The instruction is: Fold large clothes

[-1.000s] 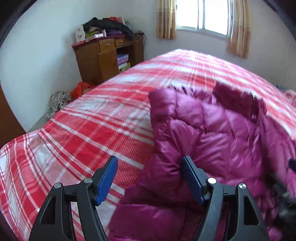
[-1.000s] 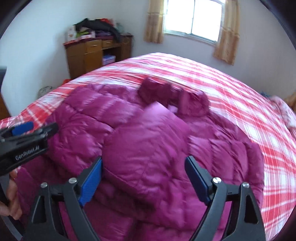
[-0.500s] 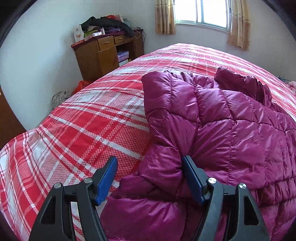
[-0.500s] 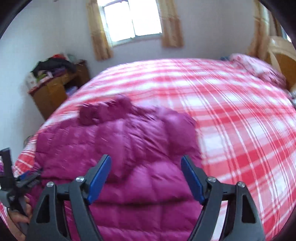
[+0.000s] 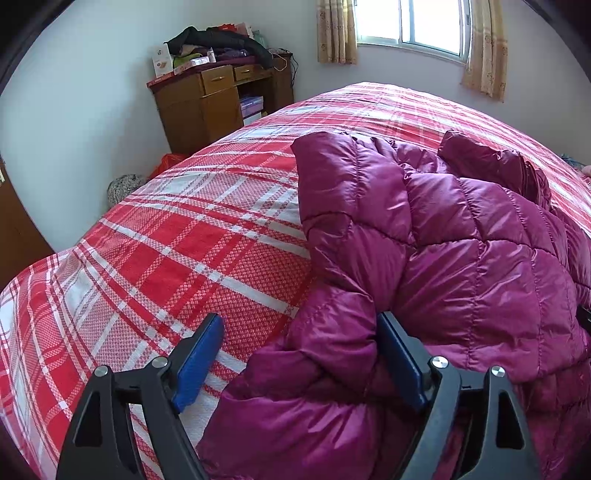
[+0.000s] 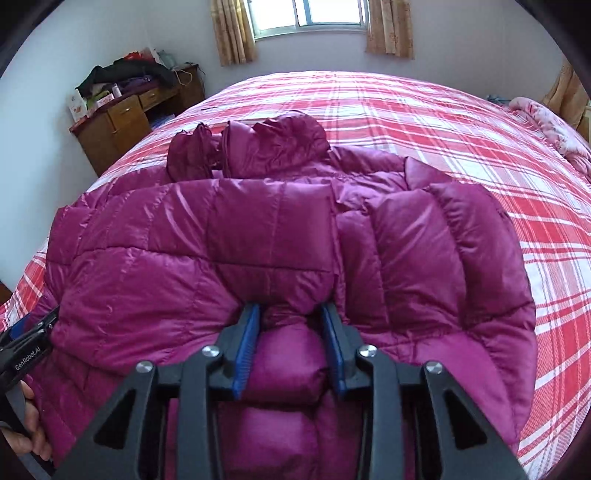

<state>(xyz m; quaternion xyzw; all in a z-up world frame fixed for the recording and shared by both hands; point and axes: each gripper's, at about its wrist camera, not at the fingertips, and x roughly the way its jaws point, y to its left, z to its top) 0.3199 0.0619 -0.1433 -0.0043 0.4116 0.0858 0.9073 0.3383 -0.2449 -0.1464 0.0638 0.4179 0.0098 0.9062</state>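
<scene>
A: Where is the jacket?

B: The magenta puffer jacket [image 6: 280, 236] lies spread on the red plaid bed [image 6: 461, 122], straight ahead of the right hand-held gripper [image 6: 290, 339] and running under it. Its hood [image 6: 273, 147] is bunched at the far end, beyond the fingertips.

A: And that right hand-held gripper?

B: Its jaws are closing, and a puffy fold of the jacket's near edge sits between the blue pads [image 6: 245, 354]. The fabric bulges out in front of and behind them, so the pads look pressed onto it.

A: The left one?

B: The left hand-held gripper [image 5: 301, 354] stands wide, its jaws opening. Its right-side pad [image 5: 400, 363] lies against a rumpled roll of the jacket; its left-side pad hangs over bare plaid blanket. Part of the roll is between them, but I cannot tell whether any of it is truly pinched; it looks loose.

A: Anything else around?

B: Far ahead and to the left of both, a wooden cabinet [image 5: 218, 103] stands by the wall with clothes piled on top. A curtained window [image 6: 310, 14] is straight beyond the bed. At the lower left edge of the right view, a hand [image 6: 29, 432] holds the left tool's handle.
</scene>
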